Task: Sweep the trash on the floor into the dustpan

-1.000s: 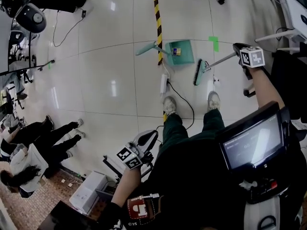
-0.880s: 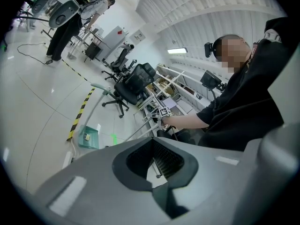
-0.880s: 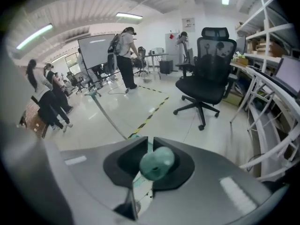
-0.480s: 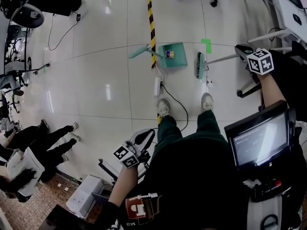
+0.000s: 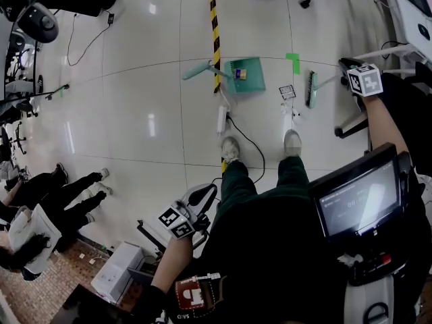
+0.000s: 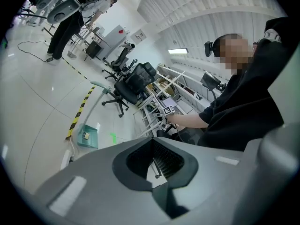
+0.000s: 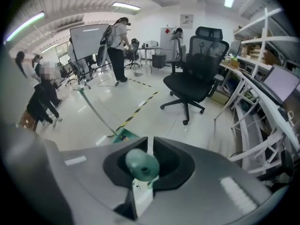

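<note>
Right gripper [image 7: 149, 149]: jaws clamped on green broom handle [image 7: 142, 166] | broom head [image 5: 311, 90] on floor [image 5: 155, 59], just right of paper scrap [image 5: 287, 92] | green dustpan [image 5: 255, 73] farther left beside striped tape [image 5: 216, 25], small item inside | left gripper [image 6: 154, 161]: jaws nearly together, nothing between, at person's left side.

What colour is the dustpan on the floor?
Teal green. The dustpan shows best in the head view.
</note>
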